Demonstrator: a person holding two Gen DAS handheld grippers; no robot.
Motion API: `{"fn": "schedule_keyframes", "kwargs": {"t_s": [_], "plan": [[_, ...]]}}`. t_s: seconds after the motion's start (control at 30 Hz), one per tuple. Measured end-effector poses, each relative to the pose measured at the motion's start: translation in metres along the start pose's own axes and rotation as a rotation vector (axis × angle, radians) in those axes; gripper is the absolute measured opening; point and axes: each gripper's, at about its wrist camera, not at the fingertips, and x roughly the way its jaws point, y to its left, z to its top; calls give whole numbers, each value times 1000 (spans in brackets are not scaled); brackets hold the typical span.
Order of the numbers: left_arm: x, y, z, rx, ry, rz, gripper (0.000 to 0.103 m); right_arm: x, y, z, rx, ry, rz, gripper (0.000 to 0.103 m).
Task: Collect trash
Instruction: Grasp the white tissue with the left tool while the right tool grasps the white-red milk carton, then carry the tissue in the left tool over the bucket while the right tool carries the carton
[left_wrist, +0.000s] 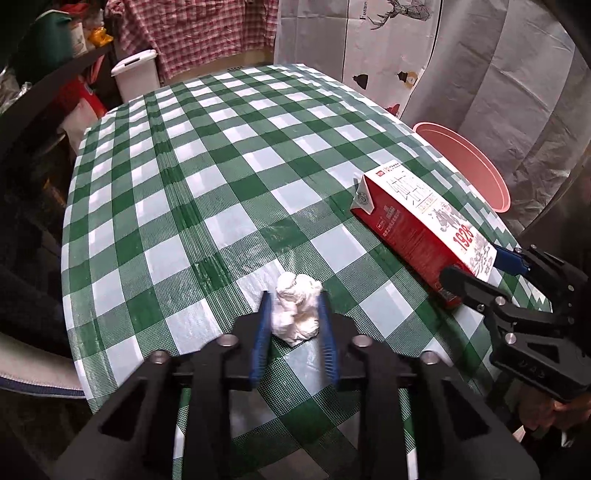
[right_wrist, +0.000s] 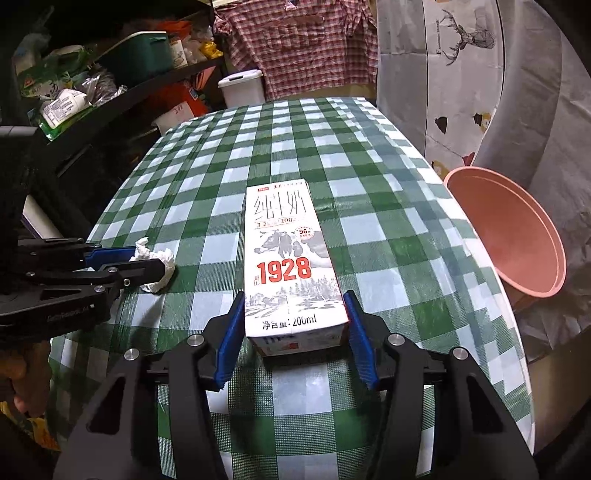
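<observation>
- The left tool (left_wrist: 293, 306) has its blue pads pressed on either side of a crumpled white tissue (left_wrist: 295, 312), which rests on the counter (left_wrist: 192, 177) near its front edge.
- The right tool (right_wrist: 295, 321) straddles the near end of a red and white milk carton (right_wrist: 286, 258); the left pad touches the carton's side, and whether the right pad touches it I cannot tell.
- The carton lies flat on the green checked cloth, lengthwise away from the tool.
- A pink bin (right_wrist: 517, 240) stands just beside the counter's right edge.
- Beyond the far edge stands a white lidded bin (right_wrist: 242, 86), with cluttered shelves (right_wrist: 110, 81) to the left.
</observation>
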Motion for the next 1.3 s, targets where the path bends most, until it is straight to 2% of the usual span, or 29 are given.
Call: {"fn": "schedule_keyframes", "kwargs": {"t_s": [0.17,0.47,0.7,0.97,1.3], "plan": [[-7,-1,4,-7,-24,12,15,-9,-3,8,0,-25,-3,51],[-22,-4,14,-32,-83,23,15,-27,-13,29,-20,-83,-5,50],[-33,-8,21,-42,-120,25,15,-30,-26,42,-35,-87,27,49],[-43,-16,41,-76,-181,21,15,-53,-39,67,-103,-176,40,49],[-60,-31,73,-160,-286,67,15,-89,-75,116,-163,-282,32,49]]}}
